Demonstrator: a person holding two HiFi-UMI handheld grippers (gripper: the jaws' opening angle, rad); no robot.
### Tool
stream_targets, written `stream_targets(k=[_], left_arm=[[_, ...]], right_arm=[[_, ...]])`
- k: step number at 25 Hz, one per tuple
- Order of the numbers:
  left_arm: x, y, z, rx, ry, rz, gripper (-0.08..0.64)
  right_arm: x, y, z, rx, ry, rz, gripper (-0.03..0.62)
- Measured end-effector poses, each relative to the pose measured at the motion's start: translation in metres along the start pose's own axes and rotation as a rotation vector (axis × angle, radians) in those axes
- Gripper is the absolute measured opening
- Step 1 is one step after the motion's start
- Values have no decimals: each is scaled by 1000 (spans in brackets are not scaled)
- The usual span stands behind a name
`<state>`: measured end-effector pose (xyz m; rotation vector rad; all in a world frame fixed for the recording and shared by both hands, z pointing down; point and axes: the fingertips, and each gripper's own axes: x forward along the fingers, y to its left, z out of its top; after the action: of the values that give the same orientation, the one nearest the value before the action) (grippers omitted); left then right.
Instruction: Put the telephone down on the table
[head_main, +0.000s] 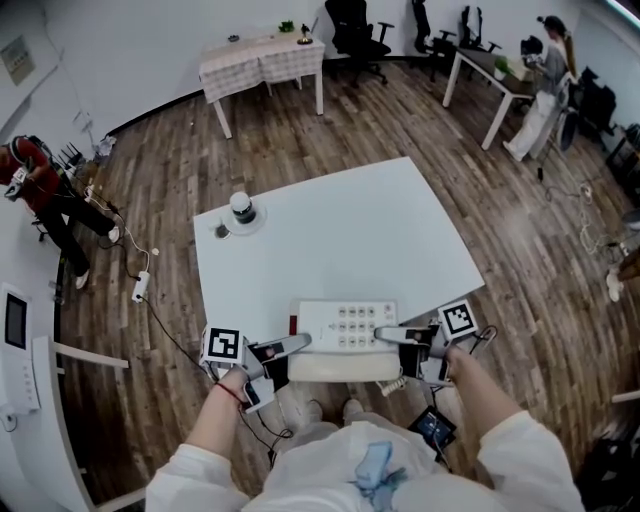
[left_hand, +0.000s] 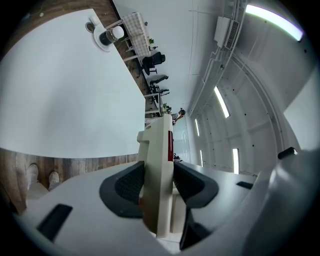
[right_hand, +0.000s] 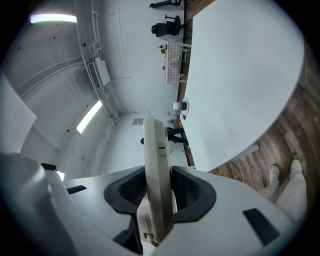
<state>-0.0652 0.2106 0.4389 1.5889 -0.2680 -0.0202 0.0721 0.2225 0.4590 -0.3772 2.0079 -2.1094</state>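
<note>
A cream desk telephone (head_main: 345, 335) with a grey keypad hangs over the near edge of the white table (head_main: 330, 240), its handset side toward me. My left gripper (head_main: 292, 346) is shut on the phone's left edge. My right gripper (head_main: 388, 334) is shut on its right edge. In the left gripper view the dark pads (left_hand: 131, 184) press both faces of the telephone (left_hand: 160, 165), which carries a red strip. In the right gripper view the pads (right_hand: 134, 191) squeeze the thin edge of the telephone (right_hand: 156, 175).
A dark cup on a saucer (head_main: 243, 212) stands at the table's far left corner. A cloth-covered table (head_main: 262, 62), office chairs and desks fill the far room. People stand at the left and far right. Cables and a power strip (head_main: 140, 287) lie on the wooden floor.
</note>
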Motion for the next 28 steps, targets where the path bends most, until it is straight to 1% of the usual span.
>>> stream_targets(k=[7,12,19,24,28], left_arm=[[16,2,6,-1,-17,7,175],[27,7,22,8,-24,15,175],[36,15,75,4,-35,4,175],[35,22,125,14,-30,22,175],[35,30,164,-2,-33,20,175]], right_arm=[[-9,-1,15,-18,21,-12,150],[-11,-4,35,-9,22,-12,150],[10,-10,87,-9,25,-12,150],[36,-9,130,-22,31,-9,150],[58,-16,165,-23,21,-23,150]])
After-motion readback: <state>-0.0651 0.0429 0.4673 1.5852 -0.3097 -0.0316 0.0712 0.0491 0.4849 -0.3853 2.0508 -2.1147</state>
